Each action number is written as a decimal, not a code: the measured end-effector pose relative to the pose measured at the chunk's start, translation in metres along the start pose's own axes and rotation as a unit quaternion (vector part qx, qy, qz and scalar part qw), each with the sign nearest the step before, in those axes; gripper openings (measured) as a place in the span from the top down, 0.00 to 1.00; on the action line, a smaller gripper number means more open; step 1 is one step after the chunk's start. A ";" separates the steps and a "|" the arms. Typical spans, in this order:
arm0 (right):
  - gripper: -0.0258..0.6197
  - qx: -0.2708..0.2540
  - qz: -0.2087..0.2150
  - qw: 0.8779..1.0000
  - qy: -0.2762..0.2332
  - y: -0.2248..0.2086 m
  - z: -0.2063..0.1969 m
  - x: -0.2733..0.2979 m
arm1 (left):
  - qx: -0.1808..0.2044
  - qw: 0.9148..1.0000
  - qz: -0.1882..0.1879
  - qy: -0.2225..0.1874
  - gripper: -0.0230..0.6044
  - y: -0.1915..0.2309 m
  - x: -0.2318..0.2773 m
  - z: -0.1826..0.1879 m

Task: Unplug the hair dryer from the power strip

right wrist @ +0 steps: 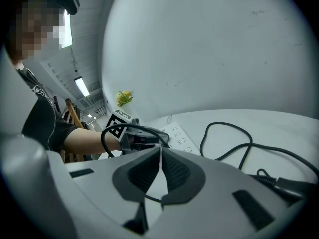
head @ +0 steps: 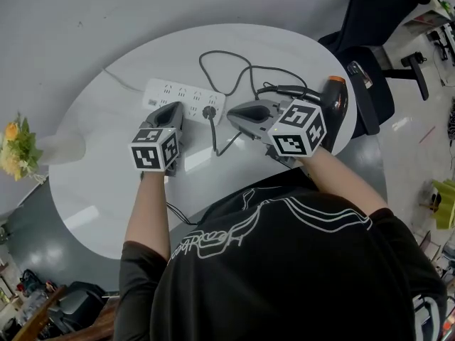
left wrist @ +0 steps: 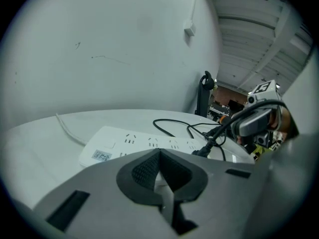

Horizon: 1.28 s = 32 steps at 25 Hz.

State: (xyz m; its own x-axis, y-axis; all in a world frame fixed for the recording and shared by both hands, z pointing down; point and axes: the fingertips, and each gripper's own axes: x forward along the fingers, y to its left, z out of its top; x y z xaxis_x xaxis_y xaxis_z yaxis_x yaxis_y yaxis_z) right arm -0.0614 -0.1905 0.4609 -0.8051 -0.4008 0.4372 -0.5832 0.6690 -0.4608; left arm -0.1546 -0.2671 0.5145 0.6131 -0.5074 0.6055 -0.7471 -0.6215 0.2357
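The left tool [head: 172, 109], jaws closed on nothing, points at the power strip [head: 183, 95] on the white bench [head: 99, 190]. The plug [head: 209, 112] sits in the strip. The right tool [head: 232, 112] is just beside the plug, jaws together and empty. The hair dryer [head: 335, 102] lies at the bench's right edge.

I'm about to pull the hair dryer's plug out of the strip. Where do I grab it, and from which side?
Grip the black plug by its stubby body, not the cord. It stands upright in the top face of the power strip, so probably come from above with the right gripper, which is just beside it. Its jaws are shut, so open them first.
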 end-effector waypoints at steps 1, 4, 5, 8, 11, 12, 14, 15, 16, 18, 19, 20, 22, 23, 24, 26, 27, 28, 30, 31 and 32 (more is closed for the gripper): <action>0.96 -0.004 0.000 1.000 0.001 0.000 0.000 0.002 | 0.008 1.000 0.000 0.000 0.96 0.001 0.000 -0.001; 0.96 -0.011 -0.002 1.000 0.000 0.001 0.000 0.008 | 0.027 1.000 -0.006 -0.003 0.96 0.000 -0.001 -0.002; 0.96 -0.011 -0.001 1.000 0.001 0.002 -0.001 0.009 | 0.034 0.999 -0.007 -0.004 0.96 -0.001 -0.001 -0.002; 0.96 -0.015 0.001 1.000 0.005 0.002 -0.004 0.013 | 0.051 0.999 -0.004 -0.009 0.96 -0.002 -0.001 -0.002; 0.91 -0.020 -0.001 1.000 0.007 0.002 -0.003 0.020 | 0.051 0.999 -0.006 -0.014 0.96 -0.002 -0.001 -0.002; 0.84 -0.023 -0.003 1.000 0.009 0.002 -0.004 0.022 | 0.049 0.999 -0.007 -0.014 0.96 -0.002 -0.001 -0.002; 0.84 -0.038 -0.010 0.999 0.013 0.000 -0.004 0.026 | 0.051 0.999 -0.006 -0.015 0.96 -0.002 -0.001 -0.002; 0.85 -0.048 -0.016 0.999 0.013 -0.002 -0.003 0.028 | 0.053 0.998 -0.004 -0.016 0.96 -0.002 -0.001 -0.002; 0.86 -0.059 -0.023 0.998 0.013 -0.004 -0.001 0.030 | 0.053 0.998 -0.003 -0.017 0.96 -0.002 -0.001 -0.002; 0.84 -0.076 -0.032 0.996 0.016 -0.005 0.001 0.035 | 0.048 0.999 -0.002 -0.016 0.96 -0.002 -0.001 -0.001; 0.82 -0.084 -0.034 0.996 0.020 -0.005 0.002 0.039 | 0.044 0.999 -0.001 -0.016 0.96 -0.002 -0.001 -0.001; 0.80 -0.093 -0.039 0.995 0.024 -0.005 0.001 0.042 | 0.042 0.999 0.000 -0.014 0.96 -0.002 0.000 -0.001; 0.80 -0.112 -0.051 0.992 0.032 -0.007 0.001 0.048 | 0.039 0.999 0.004 -0.011 0.96 -0.002 0.000 -0.002; 0.80 -0.120 -0.054 0.991 0.036 -0.007 0.000 0.051 | 0.037 0.999 0.005 -0.009 0.96 -0.002 0.000 -0.002; 0.80 -0.127 -0.056 0.990 0.039 -0.007 0.000 0.053 | 0.034 0.999 0.005 -0.007 0.96 -0.002 0.000 -0.002; 0.80 -0.135 -0.055 0.988 0.044 -0.007 -0.001 0.057 | 0.030 1.000 0.004 -0.005 0.96 -0.002 0.000 -0.001; 0.80 -0.138 -0.055 0.988 0.044 -0.007 -0.001 0.059 | 0.030 1.000 0.003 -0.005 0.96 -0.001 0.000 -0.001; 0.82 -0.140 -0.056 0.988 0.042 -0.007 0.000 0.060 | 0.034 0.999 0.004 -0.006 0.96 -0.001 0.000 -0.001; 0.89 -0.141 -0.061 0.987 0.038 -0.008 0.001 0.062 | 0.045 0.999 0.007 -0.007 0.96 -0.001 0.000 -0.002; 0.90 -0.141 -0.063 0.987 0.035 -0.008 0.002 0.063 | 0.051 0.999 0.009 -0.007 0.96 0.000 0.000 -0.002; 0.90 -0.141 -0.065 0.987 0.033 -0.009 0.002 0.064 | 0.055 0.998 0.011 -0.006 0.96 0.000 0.000 -0.002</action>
State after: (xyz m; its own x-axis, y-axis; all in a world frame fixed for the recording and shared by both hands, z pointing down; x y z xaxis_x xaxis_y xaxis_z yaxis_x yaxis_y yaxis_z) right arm -0.1081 -0.2233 0.4914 -0.7113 -0.4589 0.5324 -0.6203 0.7660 -0.1686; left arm -0.1548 -0.2661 0.5160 0.5996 -0.5283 0.6011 -0.7282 -0.6718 0.1360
